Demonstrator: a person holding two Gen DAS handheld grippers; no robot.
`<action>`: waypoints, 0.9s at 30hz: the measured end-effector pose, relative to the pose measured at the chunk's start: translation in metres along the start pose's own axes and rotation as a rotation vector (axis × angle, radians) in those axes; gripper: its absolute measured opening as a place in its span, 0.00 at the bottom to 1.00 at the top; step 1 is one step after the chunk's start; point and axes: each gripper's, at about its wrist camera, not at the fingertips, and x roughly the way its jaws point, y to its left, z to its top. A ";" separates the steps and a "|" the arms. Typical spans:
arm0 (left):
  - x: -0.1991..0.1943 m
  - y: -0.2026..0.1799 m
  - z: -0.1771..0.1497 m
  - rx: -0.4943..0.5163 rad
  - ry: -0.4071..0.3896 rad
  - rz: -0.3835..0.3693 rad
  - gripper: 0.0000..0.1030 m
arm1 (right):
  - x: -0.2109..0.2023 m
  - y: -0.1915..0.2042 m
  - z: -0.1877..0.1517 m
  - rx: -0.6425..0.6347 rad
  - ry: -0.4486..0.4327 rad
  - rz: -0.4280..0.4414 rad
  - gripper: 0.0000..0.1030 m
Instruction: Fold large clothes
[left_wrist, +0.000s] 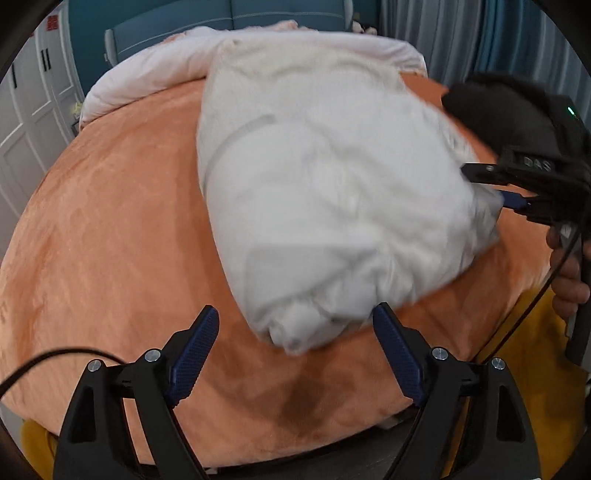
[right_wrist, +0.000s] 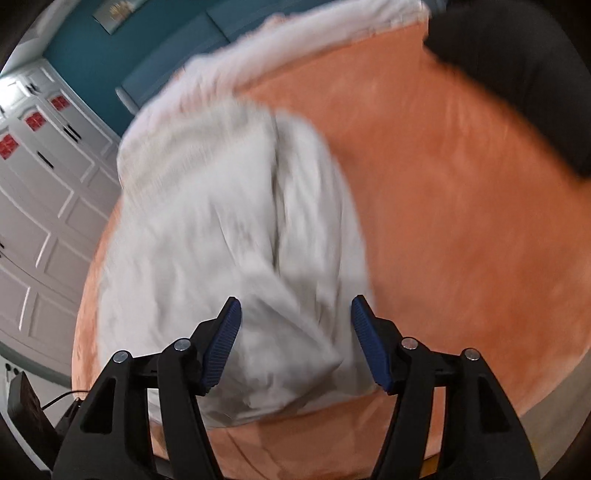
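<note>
A white garment (left_wrist: 332, 192) lies bunched and partly folded on the orange bedspread (left_wrist: 110, 240). In the left wrist view its near end sits between the wide-apart blue pads of my left gripper (left_wrist: 295, 314), which touch nothing. My right gripper (left_wrist: 480, 184) reaches in from the right edge, held by a hand (left_wrist: 565, 266), with its fingertips at the garment's right side. In the blurred right wrist view the garment (right_wrist: 221, 221) runs away from my right gripper (right_wrist: 295, 302). Its pads stand apart over the cloth's near end without pinching it.
A pale pink duvet (left_wrist: 155, 70) is heaped along the far side of the bed, before a teal headboard (left_wrist: 229, 22). White wardrobe doors (right_wrist: 44, 192) stand to the left. A dark blurred shape (right_wrist: 517, 74) lies at the bed's far right. Yellow cloth (left_wrist: 517, 354) hangs at the near right edge.
</note>
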 end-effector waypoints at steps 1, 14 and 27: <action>0.006 -0.002 0.000 0.016 0.012 0.000 0.75 | 0.002 0.002 -0.002 0.011 0.001 0.009 0.31; 0.008 0.043 0.017 -0.116 0.027 0.074 0.24 | 0.006 0.010 -0.030 -0.004 0.067 -0.021 0.04; -0.104 0.065 0.073 -0.177 -0.221 -0.001 0.37 | -0.075 0.056 0.009 -0.145 -0.140 -0.121 0.12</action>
